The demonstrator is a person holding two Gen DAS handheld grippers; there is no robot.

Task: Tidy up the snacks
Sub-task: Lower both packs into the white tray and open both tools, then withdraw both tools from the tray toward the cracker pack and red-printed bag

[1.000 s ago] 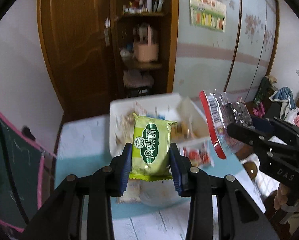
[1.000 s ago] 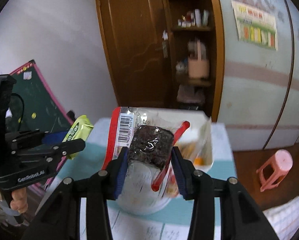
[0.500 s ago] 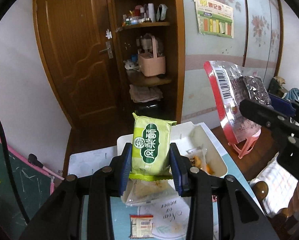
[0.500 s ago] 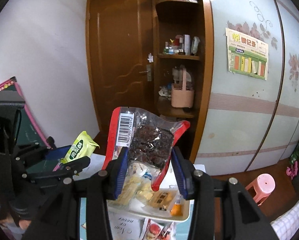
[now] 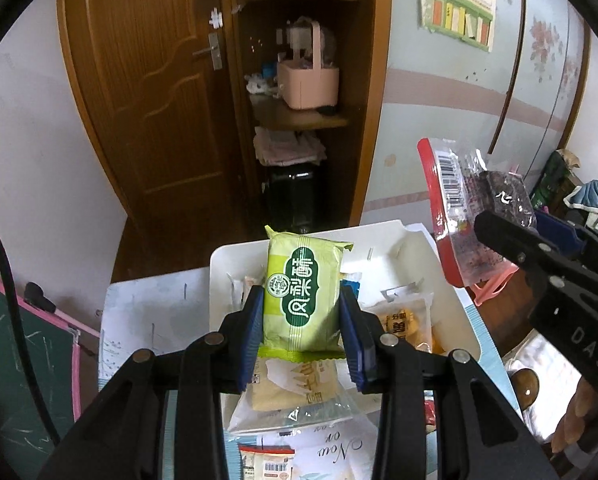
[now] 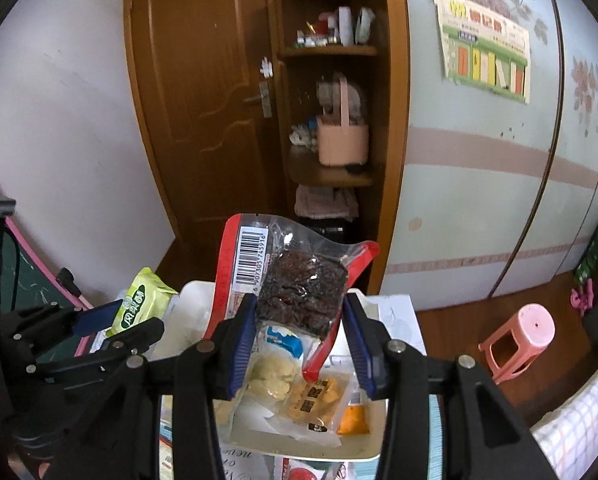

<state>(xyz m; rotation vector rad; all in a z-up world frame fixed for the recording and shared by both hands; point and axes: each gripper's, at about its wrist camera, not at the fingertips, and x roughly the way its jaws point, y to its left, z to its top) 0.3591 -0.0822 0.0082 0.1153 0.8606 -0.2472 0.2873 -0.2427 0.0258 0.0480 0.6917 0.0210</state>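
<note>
My left gripper (image 5: 302,312) is shut on a green snack packet (image 5: 303,292), held upright above a white tray (image 5: 399,232). My right gripper (image 6: 301,316) is shut on a clear red-edged packet of dark dried fruit (image 6: 295,276), held above the same tray (image 6: 363,456). The tray holds several snack packets. The right gripper and its packet (image 5: 471,216) show at the right of the left wrist view. The left gripper with the green packet (image 6: 141,304) shows at the left of the right wrist view.
The tray sits on a small table (image 5: 151,312) with loose snack packets (image 5: 265,460) at its near end. A green board (image 5: 15,360) stands left. A pink stool (image 6: 519,336) stands right. A brown door (image 5: 147,92) and shelves (image 5: 303,120) are behind.
Both grippers have dropped back toward the tray after rising half a second ago. Each still holds its packet.
</note>
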